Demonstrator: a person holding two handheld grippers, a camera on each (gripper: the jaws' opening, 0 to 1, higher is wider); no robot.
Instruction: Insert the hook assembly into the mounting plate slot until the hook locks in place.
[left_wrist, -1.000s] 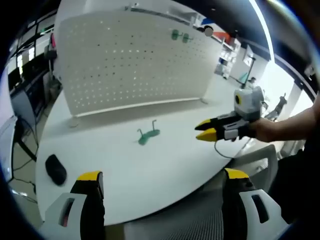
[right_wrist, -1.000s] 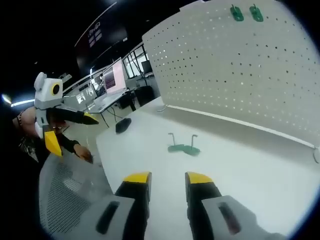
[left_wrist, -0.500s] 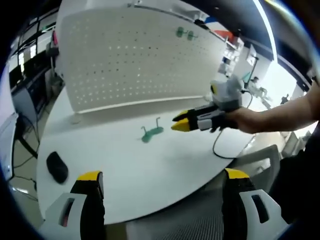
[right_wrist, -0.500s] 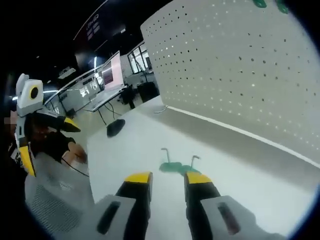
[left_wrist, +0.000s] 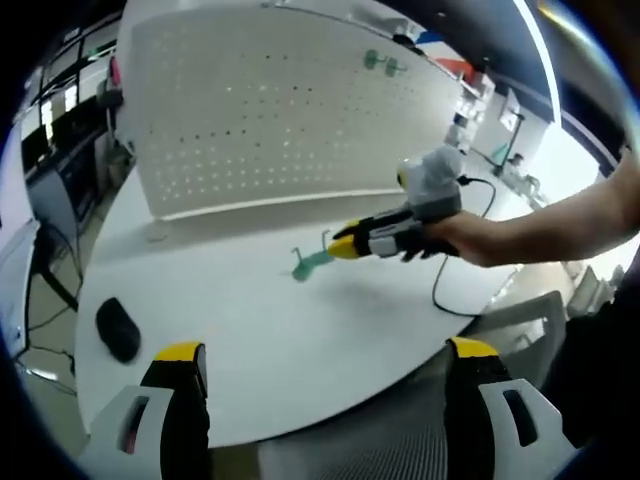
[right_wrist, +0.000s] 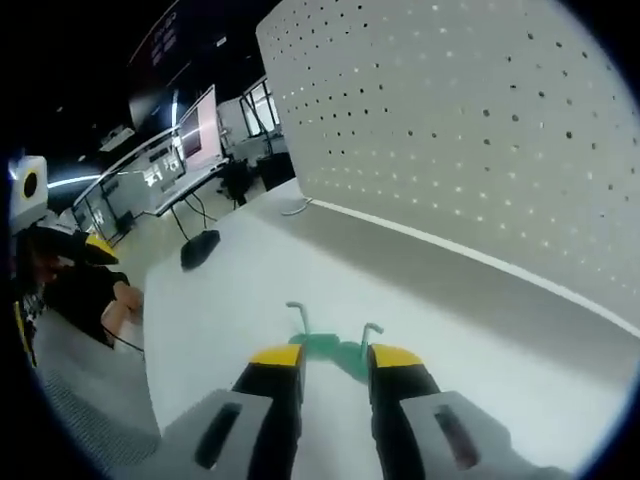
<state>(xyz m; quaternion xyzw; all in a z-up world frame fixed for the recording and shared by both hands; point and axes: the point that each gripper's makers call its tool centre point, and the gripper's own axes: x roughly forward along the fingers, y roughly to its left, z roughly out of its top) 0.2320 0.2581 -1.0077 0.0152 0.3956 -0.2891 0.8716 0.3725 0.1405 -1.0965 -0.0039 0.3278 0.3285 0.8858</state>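
Right gripper (right_wrist: 334, 356): fingers narrowly parted, tips reaching the green hook (right_wrist: 335, 345); whether they touch it I cannot tell.
Green hook: lies flat on the white table (right_wrist: 450, 330), its base in the gap at the fingertips, two wire prongs rising toward 11 and 1 o'clock.
Left gripper (left_wrist: 325, 350): fingers spread wide, nothing between them, held low at the table's near edge.
From the left gripper view: the hook (left_wrist: 312, 263) sits toward 12 o'clock, the right gripper (left_wrist: 343, 246) coming in from 3 o'clock in a hand (left_wrist: 450, 237).
Pegboard (left_wrist: 270, 110): upright behind the hook; two green hooks (left_wrist: 384, 63) hang near its top.
Black mouse (left_wrist: 118, 329): on the table toward 9 o'clock, well apart from the hook.
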